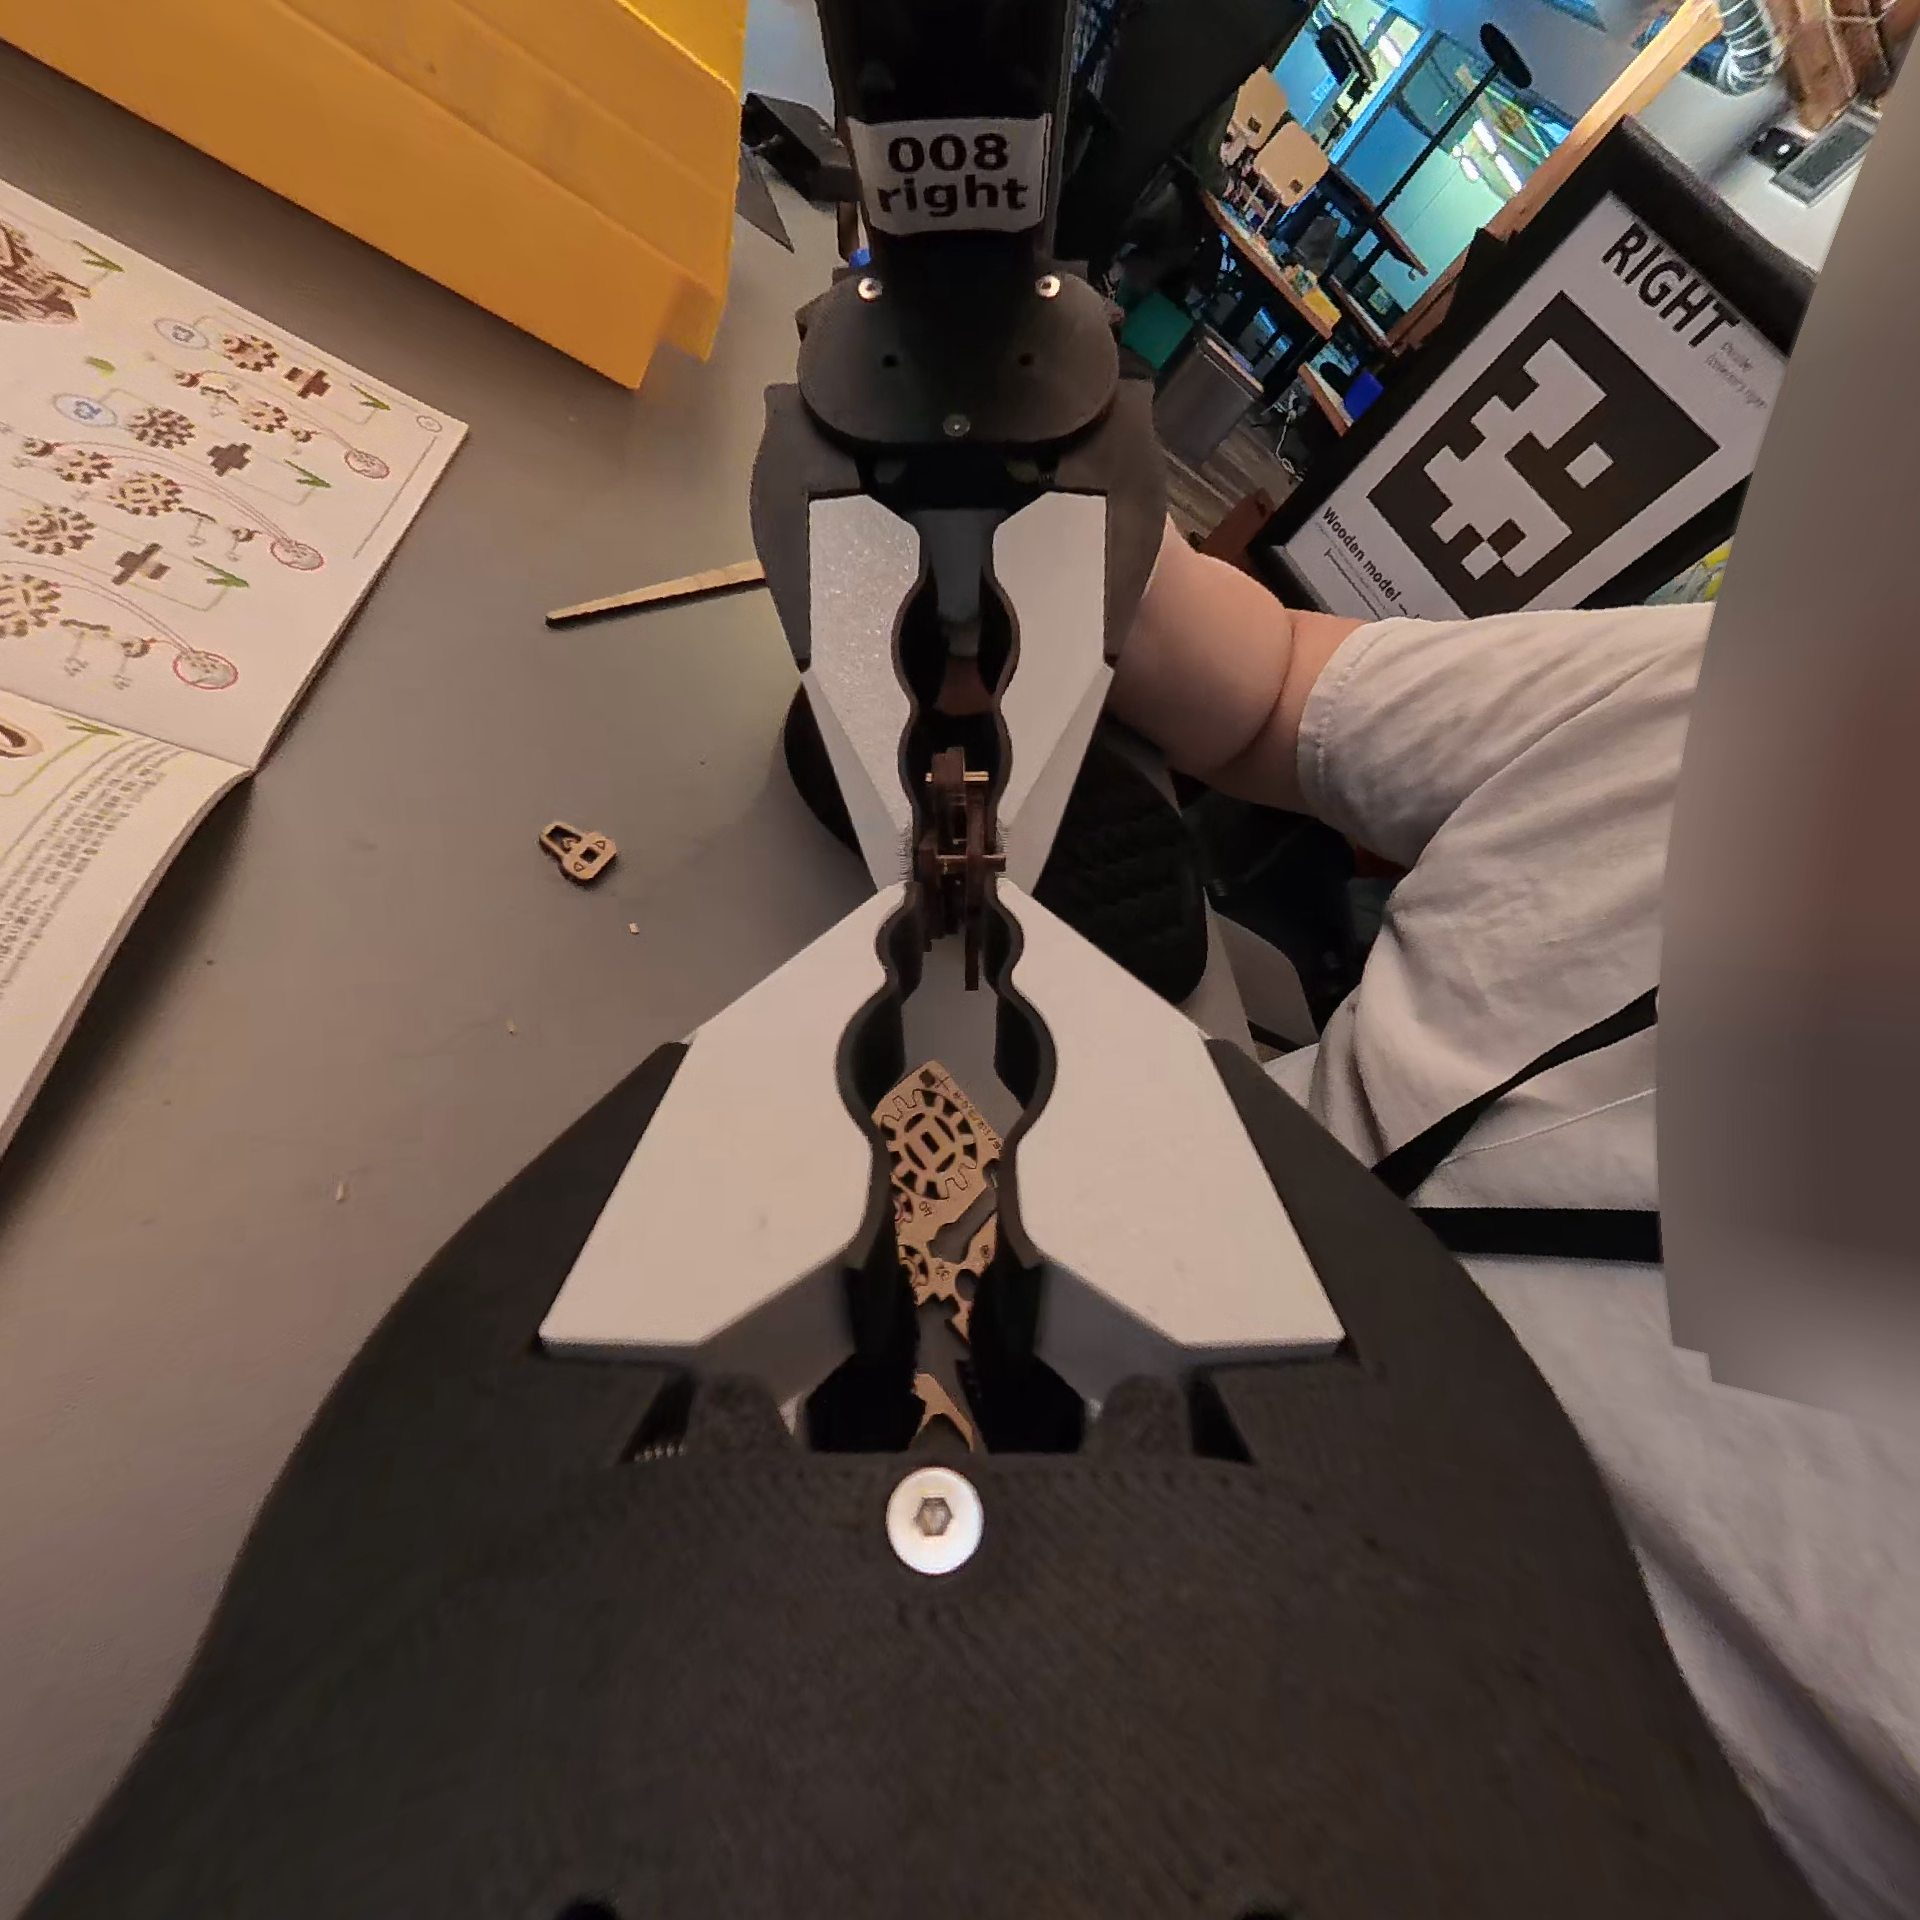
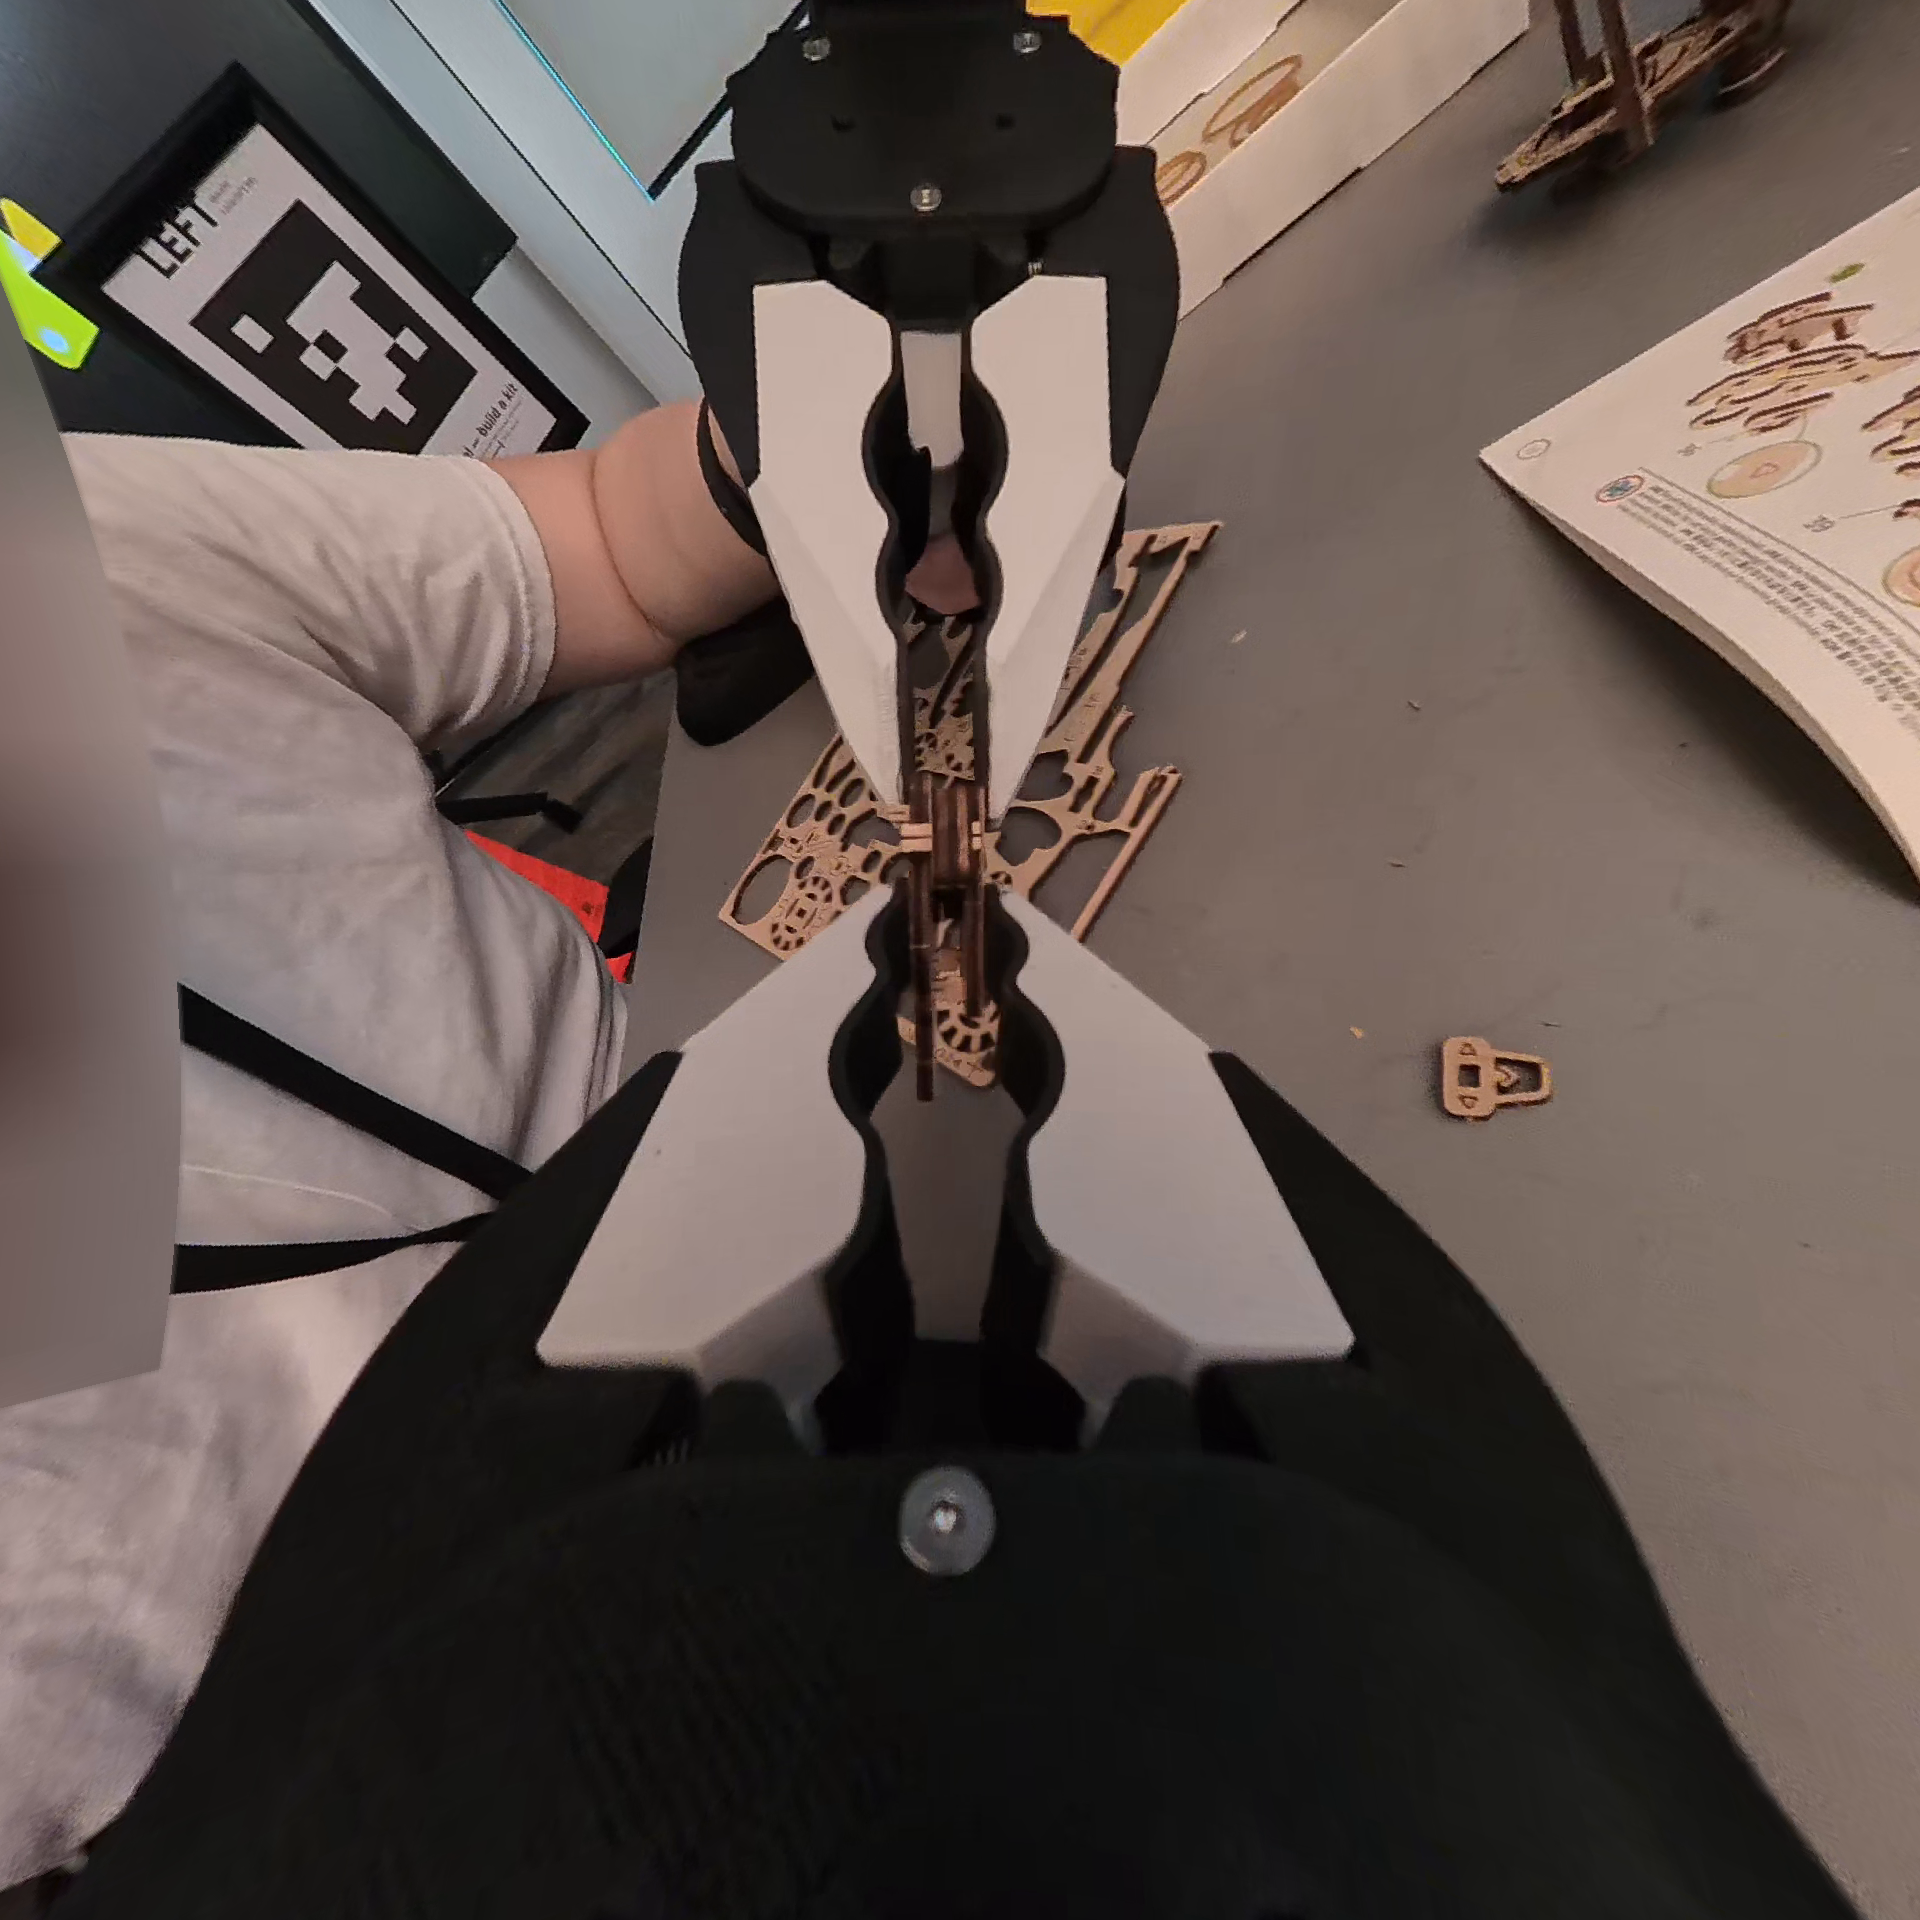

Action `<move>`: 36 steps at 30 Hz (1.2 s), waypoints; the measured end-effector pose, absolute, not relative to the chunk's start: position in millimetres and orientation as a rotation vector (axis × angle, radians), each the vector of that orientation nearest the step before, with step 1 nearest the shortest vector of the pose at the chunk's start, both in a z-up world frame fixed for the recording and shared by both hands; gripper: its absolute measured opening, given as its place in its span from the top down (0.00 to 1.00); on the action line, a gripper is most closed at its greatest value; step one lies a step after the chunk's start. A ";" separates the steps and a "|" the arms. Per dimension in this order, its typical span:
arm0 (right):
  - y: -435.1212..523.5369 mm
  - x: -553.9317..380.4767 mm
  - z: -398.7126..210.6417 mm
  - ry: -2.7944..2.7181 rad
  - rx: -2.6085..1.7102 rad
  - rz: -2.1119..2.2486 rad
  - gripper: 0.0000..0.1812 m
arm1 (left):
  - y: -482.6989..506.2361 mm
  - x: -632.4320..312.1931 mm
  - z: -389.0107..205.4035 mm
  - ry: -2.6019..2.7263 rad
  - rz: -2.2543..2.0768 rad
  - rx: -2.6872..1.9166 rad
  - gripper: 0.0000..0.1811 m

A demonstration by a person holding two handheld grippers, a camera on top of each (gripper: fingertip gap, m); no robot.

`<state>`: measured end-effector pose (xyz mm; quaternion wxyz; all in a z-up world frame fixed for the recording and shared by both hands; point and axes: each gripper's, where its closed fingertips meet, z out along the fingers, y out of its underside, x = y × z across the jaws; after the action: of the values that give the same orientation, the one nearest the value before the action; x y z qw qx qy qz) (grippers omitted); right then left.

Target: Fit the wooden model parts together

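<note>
- Here, the two grippers meet tip to tip above the grey tabletop (image 1: 416, 987), both closed on one small wooden gear assembly (image 1: 951, 862) held between them.
- The left gripper (image 1: 951, 914) has its jaws drawn narrow, pinching the near end of the dark, thin wooden pieces.
- The right gripper (image 2: 940, 914) faces it head on, jaws likewise narrow and clamped on the other end of the same assembly.
- Directly under the grippers, flat on the tabletop, lies a pale wooden parts sheet (image 2: 1101, 831) with many cut-out holes; a gear shape in it shows through the gap of the left gripper.
- A small loose wooden piece (image 1: 578, 852) lies by itself on the tabletop, well apart from the grippers.
- An open instruction booklet (image 1: 156, 520) sits further off to the side, and a thin wooden stick (image 1: 655, 597) lies near it.
- A yellow bin (image 1: 436, 156) stands at the far edge.
- The person's bare forearm (image 1: 1216, 665) and pale sleeve (image 1: 1507, 779) reach in behind the grippers.
</note>
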<state>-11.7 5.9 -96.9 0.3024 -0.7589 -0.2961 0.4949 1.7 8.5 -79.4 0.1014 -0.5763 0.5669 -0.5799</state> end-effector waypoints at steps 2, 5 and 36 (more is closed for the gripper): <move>4.7 -12.0 -97.0 -0.788 -2.014 1.311 0.95 | 7.6 1.4 -79.2 1.677 -1.720 -1.702 0.95; 10.7 -10.1 -88.8 -0.647 -1.987 1.450 0.95 | 14.0 4.3 -73.5 1.591 -1.761 -1.705 0.95; 24.0 6.6 -66.7 -0.509 -1.835 1.589 0.95 | 18.7 11.5 -78.0 1.508 -1.768 -1.744 0.85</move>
<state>6.6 24.0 -66.7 0.3250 -0.6997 -0.1940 0.6060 11.5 18.7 -78.0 0.1178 -0.5961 0.5155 -0.6042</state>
